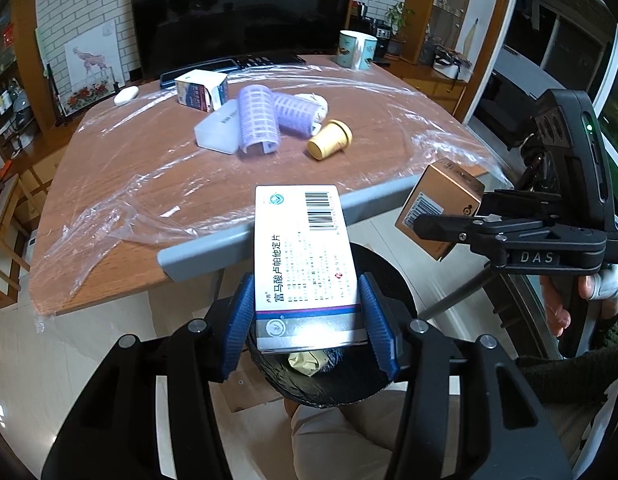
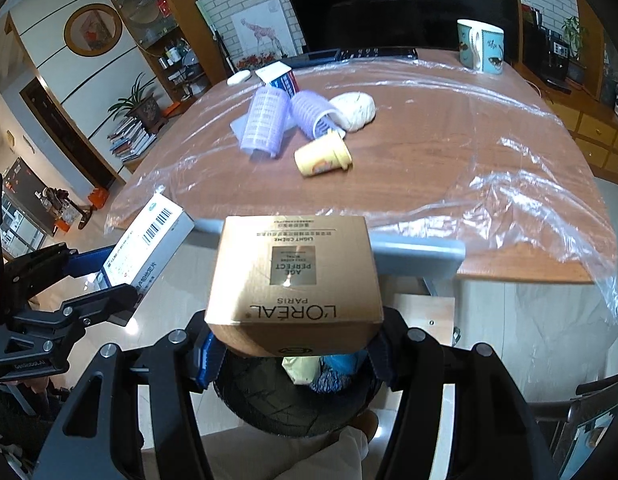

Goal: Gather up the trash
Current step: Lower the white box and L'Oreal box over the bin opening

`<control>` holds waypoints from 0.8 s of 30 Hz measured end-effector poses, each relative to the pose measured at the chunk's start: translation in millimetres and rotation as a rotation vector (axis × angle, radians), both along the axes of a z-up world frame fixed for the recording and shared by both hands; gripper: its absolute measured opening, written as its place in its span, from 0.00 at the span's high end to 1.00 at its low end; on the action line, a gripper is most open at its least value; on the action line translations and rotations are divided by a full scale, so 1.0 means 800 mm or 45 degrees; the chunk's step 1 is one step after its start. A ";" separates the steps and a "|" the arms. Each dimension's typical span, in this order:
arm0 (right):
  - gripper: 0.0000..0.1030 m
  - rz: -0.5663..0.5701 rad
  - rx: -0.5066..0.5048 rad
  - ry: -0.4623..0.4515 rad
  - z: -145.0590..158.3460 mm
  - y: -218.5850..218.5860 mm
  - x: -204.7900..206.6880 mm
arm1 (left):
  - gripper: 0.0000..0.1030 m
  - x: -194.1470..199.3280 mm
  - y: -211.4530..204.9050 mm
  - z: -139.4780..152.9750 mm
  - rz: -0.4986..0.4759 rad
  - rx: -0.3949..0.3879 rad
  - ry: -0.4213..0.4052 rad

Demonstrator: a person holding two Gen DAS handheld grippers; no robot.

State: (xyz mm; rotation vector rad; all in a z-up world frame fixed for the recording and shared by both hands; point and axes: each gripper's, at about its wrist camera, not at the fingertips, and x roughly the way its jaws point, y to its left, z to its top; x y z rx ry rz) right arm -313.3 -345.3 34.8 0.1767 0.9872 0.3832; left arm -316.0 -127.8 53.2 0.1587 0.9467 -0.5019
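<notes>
My left gripper [image 1: 309,312] is shut on a white medicine box [image 1: 305,256] with a barcode, held over a black-lined trash bin [image 1: 373,384] on the floor below the table edge. My right gripper [image 2: 295,350] is shut on a tan L'Oreal carton [image 2: 293,276], also above the bin [image 2: 269,408], which holds crumpled trash. The tan carton [image 1: 429,208] shows at the right of the left wrist view, and the white box [image 2: 145,240] at the left of the right wrist view. Left on the table are two purple rollers [image 1: 259,120], a yellow cup [image 1: 329,140] on its side and a small blue-white carton [image 1: 201,90].
Clear plastic film [image 2: 509,184] covers the wooden table [image 1: 149,168]. A mug [image 1: 357,49], a remote [image 1: 265,60] and a white mouse [image 1: 125,95] sit at the far side before a dark TV. A grey chair back [image 1: 213,252] crosses the table's near edge. A person's legs show below.
</notes>
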 end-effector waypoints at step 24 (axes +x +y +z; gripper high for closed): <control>0.44 0.057 -0.049 0.113 -0.039 0.012 -0.005 | 0.48 -0.017 -0.012 -0.046 -0.091 0.055 0.141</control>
